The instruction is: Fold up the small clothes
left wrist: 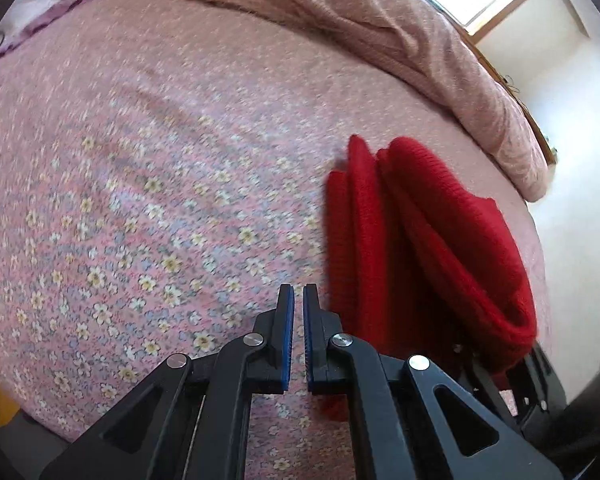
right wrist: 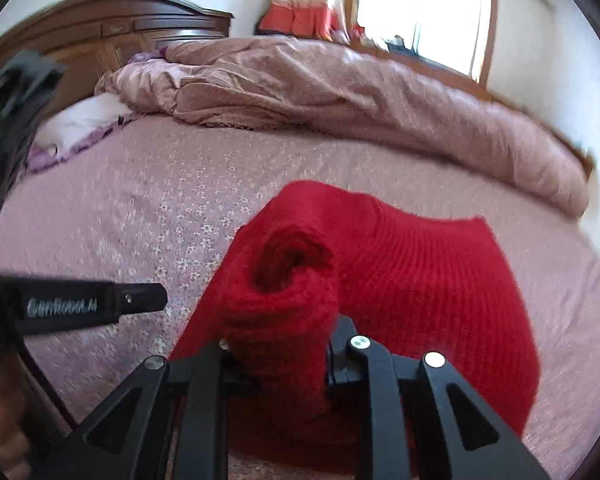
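Right tongs (right wrist: 278, 354): fingertips buried in the bunched red knit garment (right wrist: 412, 280), pads not visible. The garment's lower edge is hidden behind the tong arms. Left wrist view: floral bedsheet (left wrist: 140, 200) smeared by blur, and the garment's near end is cut off behind the left tongs' (left wrist: 299, 312) right arm. Left tongs (right wrist: 140, 300) in the right wrist view are cut off at frame left. Headboard (right wrist: 112, 36) and window (right wrist: 416, 16) blurred, washed out.

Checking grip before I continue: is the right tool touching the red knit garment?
Touching. The right wrist view shows the right tool clamped on a bunched fold of the red knit garment.
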`<state>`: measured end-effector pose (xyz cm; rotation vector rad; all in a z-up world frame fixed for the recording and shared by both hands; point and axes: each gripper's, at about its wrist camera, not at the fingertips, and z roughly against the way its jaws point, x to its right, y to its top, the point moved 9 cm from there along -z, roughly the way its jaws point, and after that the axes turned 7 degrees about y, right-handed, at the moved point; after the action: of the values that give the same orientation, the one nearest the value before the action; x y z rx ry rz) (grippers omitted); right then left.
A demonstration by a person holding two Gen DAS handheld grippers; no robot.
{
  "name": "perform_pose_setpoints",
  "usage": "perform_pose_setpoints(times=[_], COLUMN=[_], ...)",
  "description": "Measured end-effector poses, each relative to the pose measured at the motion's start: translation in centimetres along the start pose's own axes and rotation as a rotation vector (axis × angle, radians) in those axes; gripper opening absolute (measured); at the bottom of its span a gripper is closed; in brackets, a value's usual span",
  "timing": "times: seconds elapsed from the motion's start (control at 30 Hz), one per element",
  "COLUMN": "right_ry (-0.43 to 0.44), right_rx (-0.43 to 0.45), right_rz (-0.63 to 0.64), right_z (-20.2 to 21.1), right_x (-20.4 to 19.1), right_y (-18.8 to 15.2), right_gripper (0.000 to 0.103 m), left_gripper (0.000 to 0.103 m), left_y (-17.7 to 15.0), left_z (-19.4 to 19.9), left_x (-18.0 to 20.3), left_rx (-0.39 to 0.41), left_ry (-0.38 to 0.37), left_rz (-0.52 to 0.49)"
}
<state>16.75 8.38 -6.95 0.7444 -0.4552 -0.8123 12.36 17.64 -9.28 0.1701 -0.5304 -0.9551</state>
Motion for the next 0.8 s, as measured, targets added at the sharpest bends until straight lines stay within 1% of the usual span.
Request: perform_pose_setpoints(times=[0.03,0.1,0.17,0.23,0.27,0.3,0.33,0.37,0.4,0.47,0.5,0.57,0.6,0.63,0.67,0.7,0.73,0.77,0.8], right_ry=[-0.016,-0.014,0.021,0.05,0.054,0.059,0.085,0.121,0.145,0.147,0.151,0.167,0.187,0.212,0.235,0.263,0.313,0.338,0.349], right_rx=[0.015,0.068,0.132,0.153,0.138,0.103,0.055,0.035,0.023,0.036,0.031,0.029,0.044,0.063,0.085,0.107,0.139,0.158,0.177], right_rz=[0.034,0.027,-0.016,-0.008,0.011,0.033,0.025,-0.011,-0.037,-0.031,-0.021,-0.012,-0.016,-0.029,-0.053,-0.077,-0.104,-0.112,-0.112], right_z=[0.5,2.0,3.4,3.6,3.1,2.3,1.1,0.3,-0.1,0.2,0.2,0.6,1.1,1.5,2.1,2.7,3.8,4.7,5.7], right_x=[-0.1,0.0,0.4,-0.1,-0.4,-0.7,-0.8,-0.8,-0.7,-0.8,-0.9,-1.1,-1.2,-1.2,-1.0,-0.8,-0.7,-0.8,-0.7], right_y=[0.4,1.6,2.8,3.1,2.8,2.2,1.2,0.7,0.2,0.1,0.2,0.5,0.8,0.9,1.1,1.3,1.5,1.4,1.4], right_gripper=[0.02,0.02,0.02,0.02,0.02,0.021,0.021,0.021,0.022,0.024,0.029,0.035,0.043,0.048,0.049,0.057,0.066,0.07,0.072], left_gripper=[0.0,0.0,0.0,0.0,0.0,0.0,0.0,0.0,0.0,0.0,0.0,0.0,0.003,0.006,0.007,0.011,0.015,0.018,0.023], left_y=[-0.1,-0.5,-0.6,-0.8,-0.8,-0.9,-1.0,-1.1,-1.1,-1.2,-1.2,-1.2,-1.2,-1.3,-1.3,-1.3,-1.3,-1.3,-1.3], left_z=[-0.1,0.0,0.0,-0.1,-0.3,-0.6,-1.2,-1.4,-1.5,-1.5,-1.6,-1.4,-1.2,-0.9,-0.6,-0.2,0.3,0.6,1.0], left_x=[-0.2,0.0,0.4,0.5,0.4,0.1,0.1,0.0,0.0,0.1,0.1,-0.1,-0.6,-0.9,-1.3,-1.5,-1.6,-1.8,-2.1], left_rx=[-0.01,-0.022,-0.029,-0.028,-0.029,-0.033,-0.038,-0.045,-0.053,-0.054,-0.05,-0.049,-0.047,-0.042,-0.034,-0.024,-0.013,-0.007,-0.002], left_ry=[-0.01,-0.035,-0.061,-0.045,-0.034,-0.002,0.026,0.033,0.016,-0.003,-0.001,0.003,-0.002,-0.011,-0.027,-0.049,-0.078,-0.102,-0.142], left_rz=[0.012,0.025,0.025,0.016,0.015,0.017,0.021,0.031,0.041,0.05,0.05,0.052,0.056,0.062,0.071,0.085,0.102,0.115,0.136])
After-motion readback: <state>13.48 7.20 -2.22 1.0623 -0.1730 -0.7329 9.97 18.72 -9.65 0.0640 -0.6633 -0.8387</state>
